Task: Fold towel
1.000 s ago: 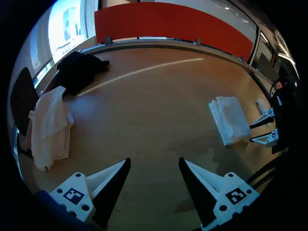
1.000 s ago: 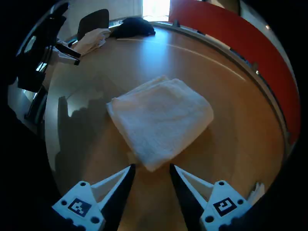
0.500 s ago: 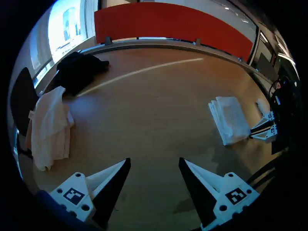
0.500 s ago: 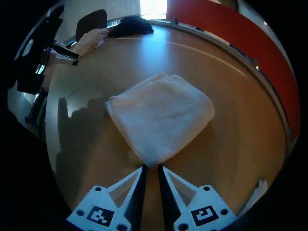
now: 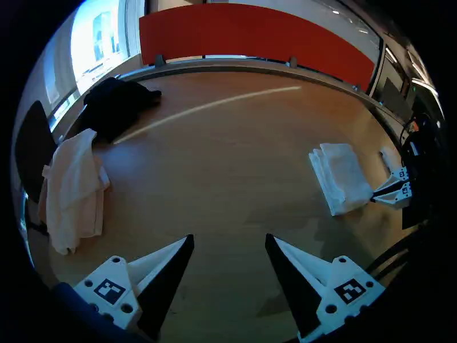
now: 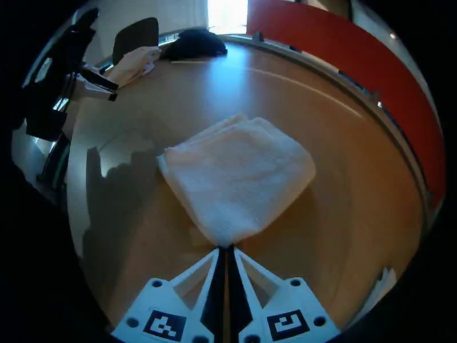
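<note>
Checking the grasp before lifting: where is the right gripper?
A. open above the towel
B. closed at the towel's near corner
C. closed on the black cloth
B: the right gripper has its fingers together on the near corner of the towel.

1. The right gripper (image 6: pixel 227 250) closes: its fingers (image 6: pixel 210 277), wide apart a second ago, now stand with a thin slit between them.
2. Their tips now meet the near corner of the folded towel (image 6: pixel 240 177); whether they pinch it cannot be told.
</note>
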`<state>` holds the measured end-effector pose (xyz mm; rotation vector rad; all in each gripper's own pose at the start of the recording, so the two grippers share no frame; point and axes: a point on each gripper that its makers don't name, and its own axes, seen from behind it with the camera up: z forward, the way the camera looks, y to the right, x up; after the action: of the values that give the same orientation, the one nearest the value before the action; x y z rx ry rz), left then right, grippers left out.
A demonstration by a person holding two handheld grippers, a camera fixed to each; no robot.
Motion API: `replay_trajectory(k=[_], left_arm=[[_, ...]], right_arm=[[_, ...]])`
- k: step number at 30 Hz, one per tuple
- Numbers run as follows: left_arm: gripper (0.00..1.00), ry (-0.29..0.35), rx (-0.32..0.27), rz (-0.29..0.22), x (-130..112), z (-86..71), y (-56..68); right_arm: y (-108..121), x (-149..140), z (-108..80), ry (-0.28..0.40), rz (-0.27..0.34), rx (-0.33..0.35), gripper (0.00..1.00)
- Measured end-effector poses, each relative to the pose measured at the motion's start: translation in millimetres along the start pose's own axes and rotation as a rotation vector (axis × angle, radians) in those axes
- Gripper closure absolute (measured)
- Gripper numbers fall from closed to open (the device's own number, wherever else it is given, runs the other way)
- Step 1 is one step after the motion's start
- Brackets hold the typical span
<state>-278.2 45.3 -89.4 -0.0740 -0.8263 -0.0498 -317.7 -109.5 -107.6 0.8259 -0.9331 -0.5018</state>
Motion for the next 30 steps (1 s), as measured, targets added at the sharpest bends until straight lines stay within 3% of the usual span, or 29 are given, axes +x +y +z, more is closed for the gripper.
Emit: replay_trajectory(k=[8,23,30], left_arm=[[0.07,0.006,0.000,0.000,2.0,-0.1,-0.4],[0.07,0.035,-0.009,-0.002,14.1,-3.1,2.3],[0.07,0.048,-0.016,0.002,19.9,-4.4,4.5]], right_arm=[[10.1,24.0,-18.4,0.051,-0.030,-0.042,0.94],[43.4,126.5,-80.2,0.219,-0.114,-0.152,0.95],[51.4,156.2,-105.7,0.271,-0.131,-0.179,0.95]])
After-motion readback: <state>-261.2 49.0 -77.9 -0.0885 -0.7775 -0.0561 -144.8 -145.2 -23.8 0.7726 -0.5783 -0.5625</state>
